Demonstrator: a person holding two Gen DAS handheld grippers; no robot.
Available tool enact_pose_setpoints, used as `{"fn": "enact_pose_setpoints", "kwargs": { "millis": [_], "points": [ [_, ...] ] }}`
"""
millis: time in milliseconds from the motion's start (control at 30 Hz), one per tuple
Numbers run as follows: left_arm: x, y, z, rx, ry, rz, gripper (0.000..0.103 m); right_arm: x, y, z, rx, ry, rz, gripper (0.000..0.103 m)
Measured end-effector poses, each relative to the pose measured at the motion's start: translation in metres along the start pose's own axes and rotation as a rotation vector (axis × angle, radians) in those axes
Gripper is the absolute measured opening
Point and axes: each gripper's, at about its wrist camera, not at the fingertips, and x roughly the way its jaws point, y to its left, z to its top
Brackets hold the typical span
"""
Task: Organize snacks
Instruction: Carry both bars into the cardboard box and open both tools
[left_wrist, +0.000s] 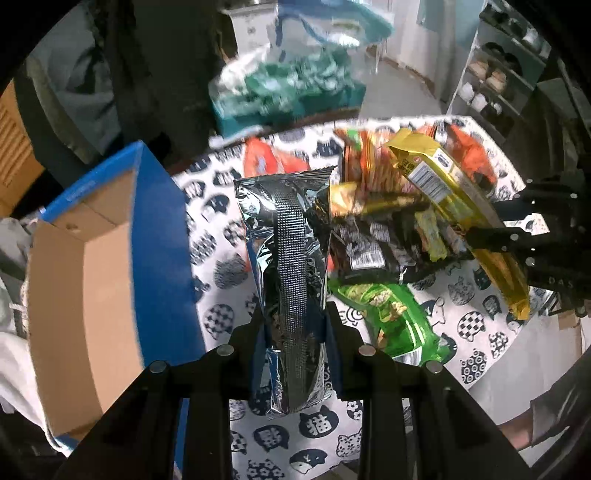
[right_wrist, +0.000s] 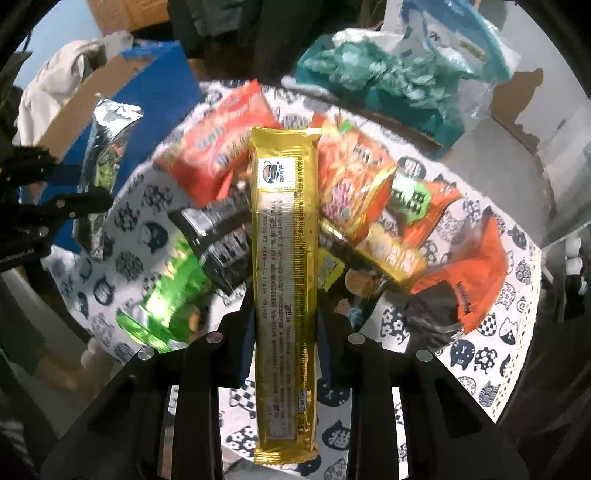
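My left gripper (left_wrist: 293, 332) is shut on a long silver foil snack packet (left_wrist: 288, 258), held above the cat-print tablecloth (left_wrist: 476, 325). My right gripper (right_wrist: 284, 321) is shut on a long gold packet (right_wrist: 284, 240), lifted over the snack pile. The gold packet (left_wrist: 461, 210) and the right gripper (left_wrist: 517, 236) also show at the right of the left wrist view. In the right wrist view the silver packet (right_wrist: 107, 155) and the left gripper (right_wrist: 55, 210) sit at the left. The pile holds orange bags (right_wrist: 218, 144), dark packets (right_wrist: 221, 240) and a green bag (left_wrist: 395, 314).
An open blue cardboard box (left_wrist: 159, 236) with a brown inside stands left of the table. A clear bag of teal packets (right_wrist: 376, 70) lies beyond the table's far edge. A shelf unit (left_wrist: 498, 74) stands at the back right. White cloth (right_wrist: 55, 85) lies beside the box.
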Motion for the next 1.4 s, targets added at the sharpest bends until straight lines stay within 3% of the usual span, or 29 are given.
{"fn": "enact_pose_setpoints", "kwargs": {
  "millis": [267,567,833,1400],
  "points": [
    [-0.040,0.017,0.002,-0.007,-0.105,0.035,0.029,-0.042,0.019,0.019,0.012,-0.089,0.030,0.027],
    [-0.059,0.037,-0.001,-0.061,-0.149,0.011,0.029,-0.068,0.041,0.045,0.016,-0.162,0.071,0.027],
    [-0.077,0.060,-0.003,-0.125,-0.189,-0.024,0.029,-0.077,0.059,0.065,-0.002,-0.195,0.092,0.027],
    [-0.087,0.144,-0.021,-0.308,-0.220,0.086,0.029,-0.060,0.129,0.133,-0.058,-0.190,0.191,0.027]
  ]
}}
